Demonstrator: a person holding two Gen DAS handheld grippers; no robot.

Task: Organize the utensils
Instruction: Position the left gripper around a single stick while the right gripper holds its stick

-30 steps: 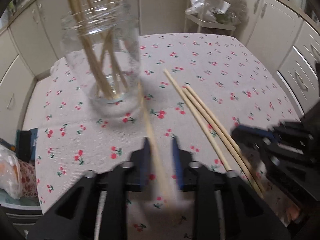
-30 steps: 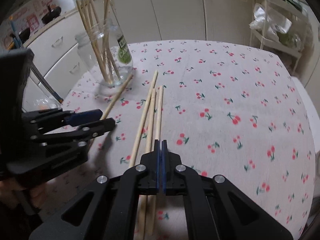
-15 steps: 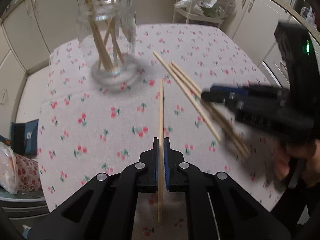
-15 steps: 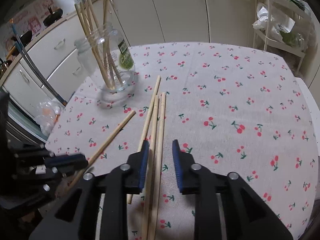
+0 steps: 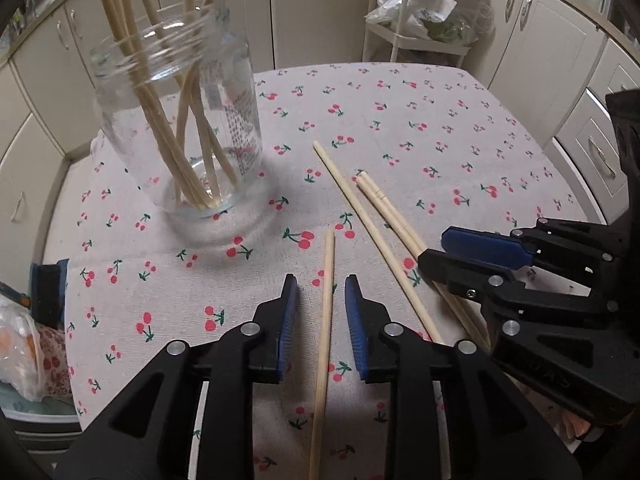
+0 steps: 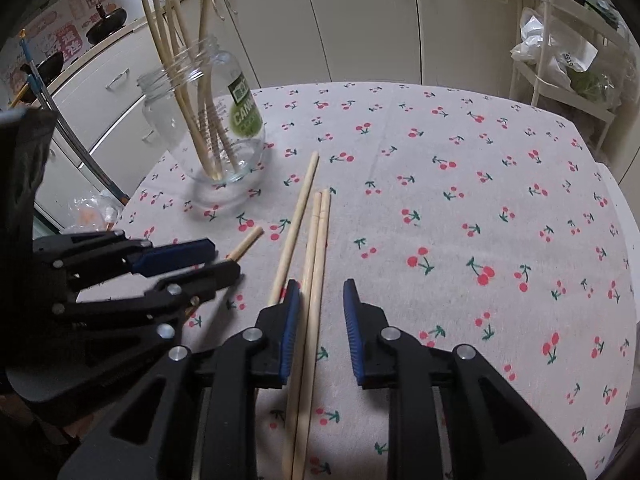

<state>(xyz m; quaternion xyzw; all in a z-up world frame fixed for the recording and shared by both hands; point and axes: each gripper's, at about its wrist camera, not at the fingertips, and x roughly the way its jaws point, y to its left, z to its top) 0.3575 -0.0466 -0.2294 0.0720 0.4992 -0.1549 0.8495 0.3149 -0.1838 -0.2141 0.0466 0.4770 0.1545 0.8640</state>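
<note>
A glass jar [image 5: 180, 120] with several wooden chopsticks stands on the cherry-print tablecloth [image 5: 400, 120]. One chopstick [image 5: 326, 320] lies on the cloth between the jaws of my left gripper [image 5: 320, 282], which are opening; the pads do not touch it. Three more chopsticks [image 5: 360, 208] lie to its right, under my right gripper [image 5: 434, 248]. In the right wrist view, my right gripper [image 6: 321, 285] is open over a pair of chopsticks [image 6: 316, 260] close to its left pad. A third chopstick [image 6: 298, 216] lies just outside. The jar [image 6: 216, 120] and left gripper [image 6: 224, 258] are at left.
A white shelf rack [image 5: 416, 16] with plastic bags stands behind the table's far edge. Cream cabinets line the walls. A plastic bag [image 5: 16, 340] sits low beyond the table's left edge. The cloth right of the chopsticks is bare.
My left gripper, shut on the single chopstick half a second ago, has opened and the chopstick now lies on the cloth. My right gripper went from shut to open over the pair.
</note>
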